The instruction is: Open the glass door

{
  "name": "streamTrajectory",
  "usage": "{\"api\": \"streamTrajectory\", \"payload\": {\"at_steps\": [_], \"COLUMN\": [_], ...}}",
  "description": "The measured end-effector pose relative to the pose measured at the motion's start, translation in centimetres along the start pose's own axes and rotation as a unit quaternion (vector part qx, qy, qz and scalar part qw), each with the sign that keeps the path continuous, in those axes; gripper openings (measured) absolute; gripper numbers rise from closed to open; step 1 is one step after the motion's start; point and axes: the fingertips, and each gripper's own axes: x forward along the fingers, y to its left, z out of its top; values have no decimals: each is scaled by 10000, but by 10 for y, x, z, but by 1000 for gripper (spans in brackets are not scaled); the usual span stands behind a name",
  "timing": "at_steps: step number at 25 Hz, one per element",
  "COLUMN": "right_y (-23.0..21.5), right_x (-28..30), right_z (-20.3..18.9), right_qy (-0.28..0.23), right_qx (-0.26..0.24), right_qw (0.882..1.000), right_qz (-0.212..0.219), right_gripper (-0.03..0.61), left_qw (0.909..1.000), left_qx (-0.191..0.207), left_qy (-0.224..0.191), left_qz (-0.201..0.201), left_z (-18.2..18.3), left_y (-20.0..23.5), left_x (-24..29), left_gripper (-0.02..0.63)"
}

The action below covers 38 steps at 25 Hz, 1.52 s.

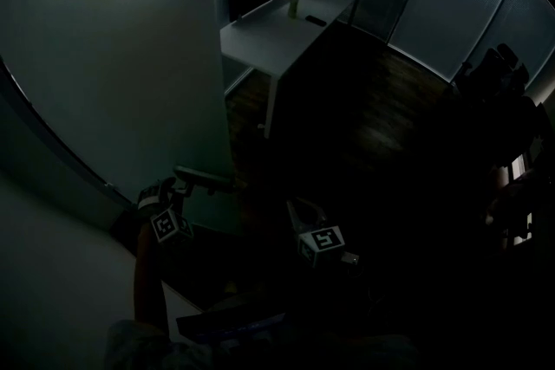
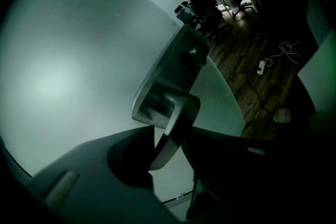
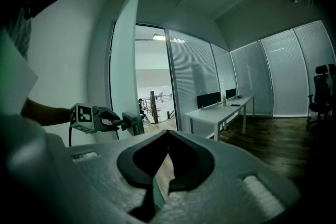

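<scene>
We have the left gripper (image 3: 122, 122) clamped on the lever handle (image 2: 170, 113), which sits near the free edge of the frosted glass door (image 1: 130, 56). The door stands swung away from its frame, with its edge pointing towards the white desk (image 1: 277, 35). Our right gripper (image 3: 168, 134) hangs beside it, apart from the door, jaws together with nothing between them.
</scene>
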Motion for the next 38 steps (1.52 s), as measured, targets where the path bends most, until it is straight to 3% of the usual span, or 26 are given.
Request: {"api": "streamTrajectory", "payload": {"at_steps": [14, 26, 28, 33, 38], "right_y": [11, 5, 4, 3, 4], "right_x": [8, 5, 4, 5, 2], "right_z": [-3, 3, 5, 4, 4], "right_qy": [-61, -112, -122, -130, -116], "right_qx": [4, -16, -6, 1, 30], "right_qw": [9999, 9999, 9999, 9999, 9998], "right_qz": [125, 124, 103, 114, 151], "right_gripper": [3, 2, 3, 2, 2], "left_qw": [9999, 9998, 9997, 9993, 9971], "left_qx": [90, -124, -211, -379, -733], "left_qy": [89, 143, 98, -17, -204], "left_qz": [39, 71, 63, 5, 78], "left_z": [-13, -9, -6, 2, 10], "left_y": [-10, -3, -4, -3, -3], "left_x": [-6, -19, -25, -41, -64], "left_gripper": [163, 187, 204, 335, 357]}}
